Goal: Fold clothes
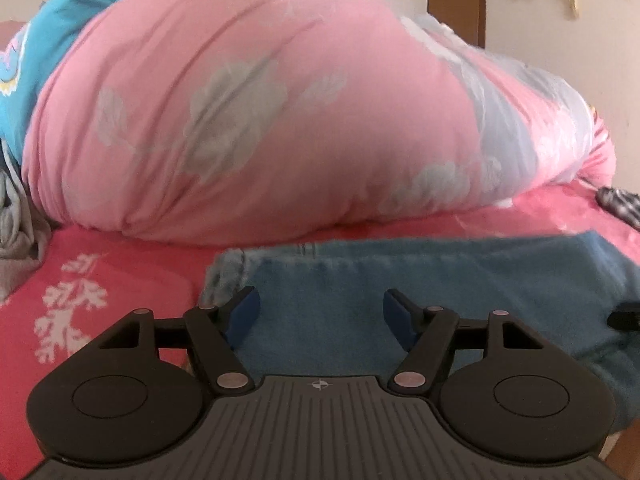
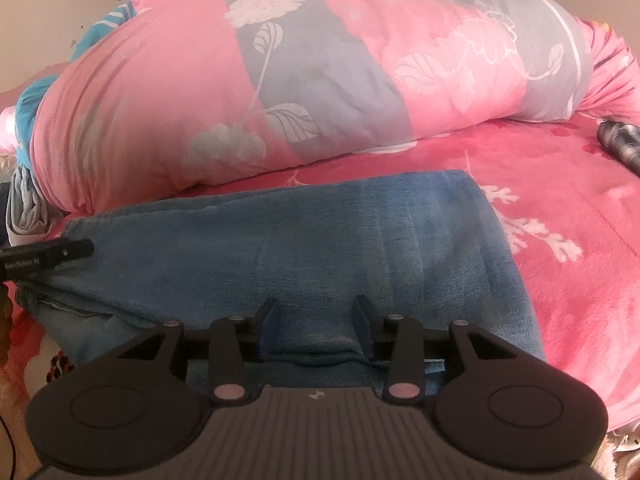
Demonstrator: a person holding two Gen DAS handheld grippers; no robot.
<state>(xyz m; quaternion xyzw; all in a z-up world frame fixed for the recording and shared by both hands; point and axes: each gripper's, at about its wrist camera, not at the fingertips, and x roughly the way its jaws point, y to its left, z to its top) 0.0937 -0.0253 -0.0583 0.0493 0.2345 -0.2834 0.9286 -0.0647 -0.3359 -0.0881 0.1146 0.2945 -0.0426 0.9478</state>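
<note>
A bed point(image 2: 560, 184) under a red-pink floral sheet filled both views, and a big rolled pink and grey flowered duvet point(image 1: 248, 112) lay across it beyond each tool, with a turquoise cloth point(image 1: 60, 20) behind its left end. Folded blue jeans point(image 2: 320, 240) lay flat on the sheet directly ahead of and beneath both tools, between them and the duvet. The left tool point(image 1: 320, 312) hovered over the jeans near their left edge, its blue-padded jaws standing wide apart with nothing between them; its pads touched no cloth that could be seen. The right tool point(image 2: 316, 320) sat low over the near edge of the jeans, its jaws at a middling gap, with a small ridge of denim lying between them; the pads did not appear to press on it. A grey garment point(image 1: 16, 232) lay crumpled far left of the left tool. A small dark checked item point(image 2: 624, 140) rested on the sheet far right of the right tool.
</note>
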